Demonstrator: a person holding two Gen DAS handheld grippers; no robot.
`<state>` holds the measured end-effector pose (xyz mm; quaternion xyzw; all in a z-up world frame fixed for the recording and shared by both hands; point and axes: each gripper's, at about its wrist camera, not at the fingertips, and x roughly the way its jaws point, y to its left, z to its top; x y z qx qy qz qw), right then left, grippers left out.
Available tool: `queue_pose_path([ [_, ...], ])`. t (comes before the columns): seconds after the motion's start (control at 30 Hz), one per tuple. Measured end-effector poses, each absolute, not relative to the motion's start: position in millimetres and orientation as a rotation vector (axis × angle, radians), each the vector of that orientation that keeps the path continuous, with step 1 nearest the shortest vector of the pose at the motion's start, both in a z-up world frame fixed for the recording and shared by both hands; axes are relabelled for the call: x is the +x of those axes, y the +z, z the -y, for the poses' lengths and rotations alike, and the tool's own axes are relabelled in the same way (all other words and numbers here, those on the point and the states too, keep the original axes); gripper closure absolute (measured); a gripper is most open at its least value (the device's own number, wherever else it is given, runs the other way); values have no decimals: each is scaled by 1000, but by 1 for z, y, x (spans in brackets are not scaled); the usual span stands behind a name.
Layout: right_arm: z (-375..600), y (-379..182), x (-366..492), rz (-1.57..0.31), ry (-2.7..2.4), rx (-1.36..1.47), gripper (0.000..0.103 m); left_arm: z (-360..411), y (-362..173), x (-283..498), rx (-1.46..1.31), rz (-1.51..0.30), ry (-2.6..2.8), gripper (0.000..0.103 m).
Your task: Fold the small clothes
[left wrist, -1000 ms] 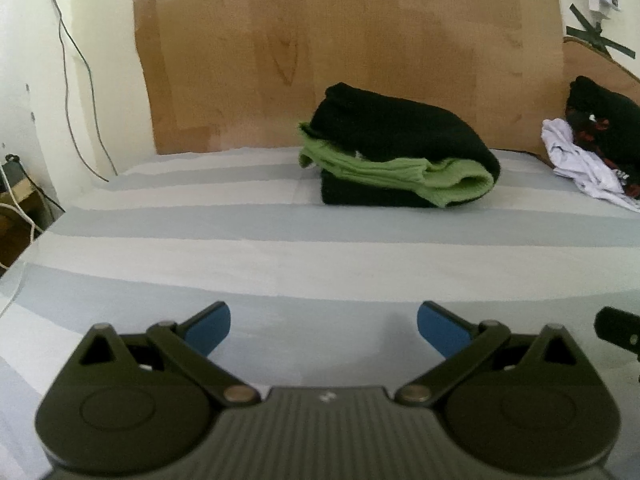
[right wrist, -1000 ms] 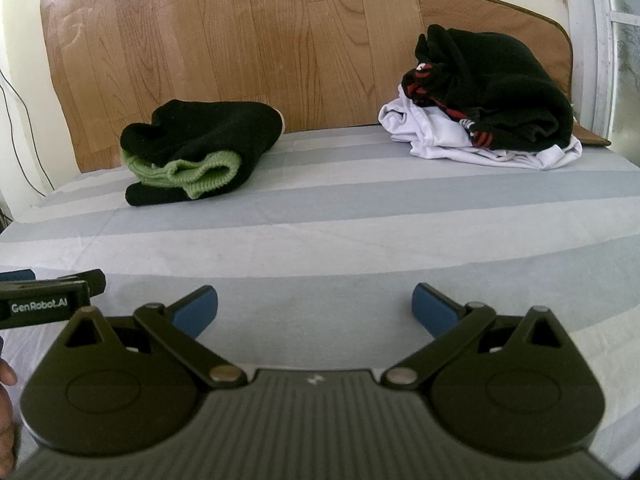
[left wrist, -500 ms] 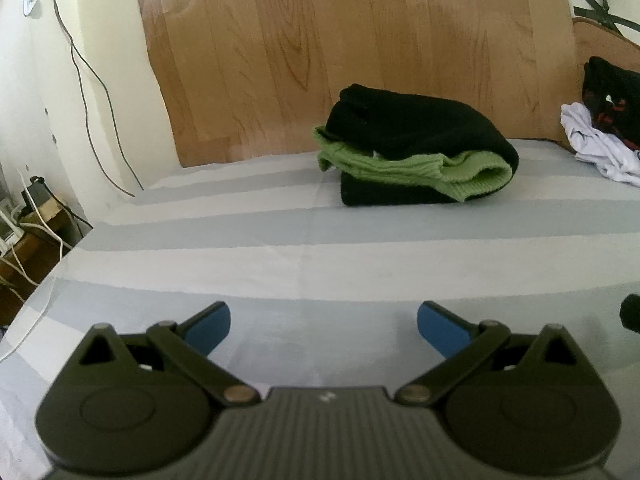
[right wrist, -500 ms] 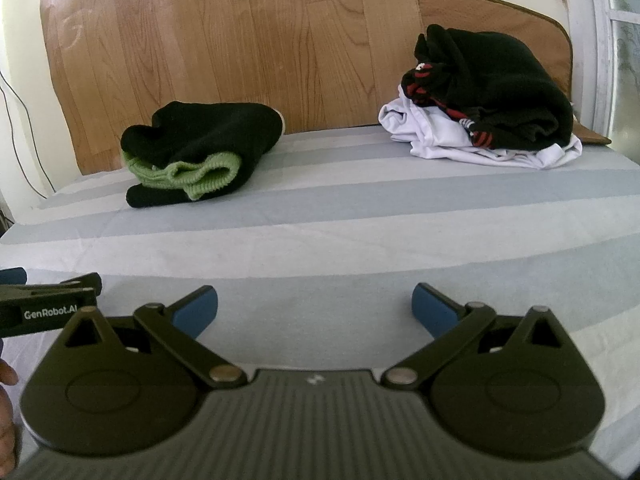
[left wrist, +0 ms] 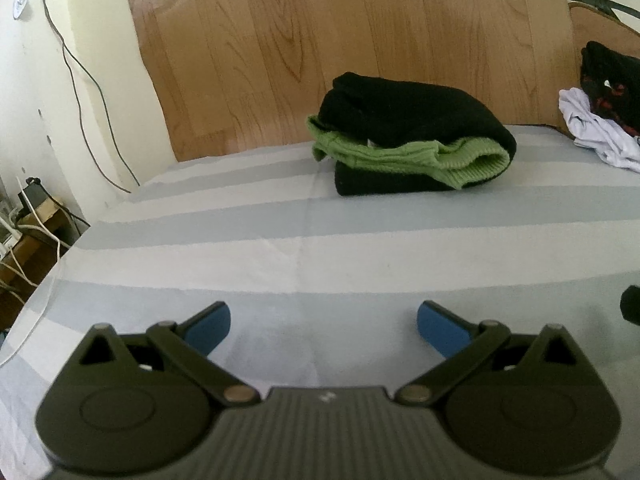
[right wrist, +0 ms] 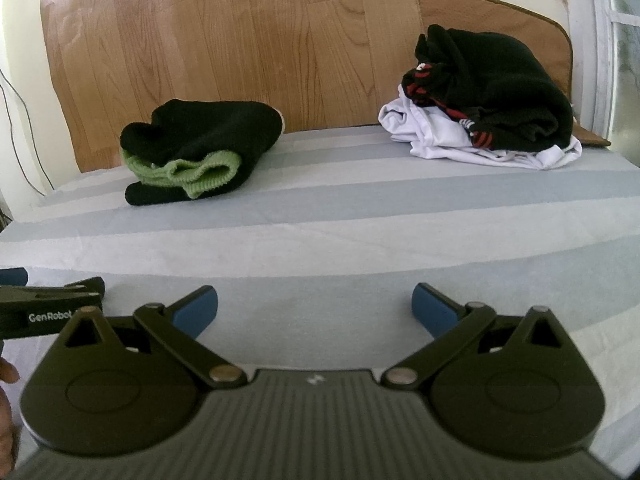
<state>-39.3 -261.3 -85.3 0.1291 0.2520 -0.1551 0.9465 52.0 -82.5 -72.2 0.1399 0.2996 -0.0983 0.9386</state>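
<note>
A folded stack of black and green knit clothes (left wrist: 412,140) lies at the back of the striped bed sheet (left wrist: 320,248); it also shows in the right wrist view (right wrist: 196,152). A loose pile of black, red-patterned and white clothes (right wrist: 484,100) lies at the back right, partly seen in the left wrist view (left wrist: 600,120). My left gripper (left wrist: 324,328) is open and empty, low over the near sheet. My right gripper (right wrist: 314,314) is open and empty, also low over the sheet. The left gripper's side (right wrist: 48,308) shows at the right wrist view's left edge.
A wood-grain panel (right wrist: 240,40) stands behind the bed. A brown cushion (right wrist: 500,12) leans behind the loose pile. Cables and a low wooden stand (left wrist: 28,232) sit off the bed's left edge. A window frame (right wrist: 612,40) is at the far right.
The left wrist view has moved closer to the folded stack and turned a little left, so the loose pile slid toward the right edge. The right gripper has barely moved. Both stay open.
</note>
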Motion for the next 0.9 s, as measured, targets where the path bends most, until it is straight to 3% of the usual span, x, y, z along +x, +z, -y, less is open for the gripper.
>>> queue_pose_path([
  [0.63, 255, -86, -34, -545, -344, 211, 0, 81, -69, 50, 242, -657, -304, 0],
  [0.9, 282, -86, -58, -455, -514, 384, 0, 104, -68, 35, 281, -684, -378, 0],
])
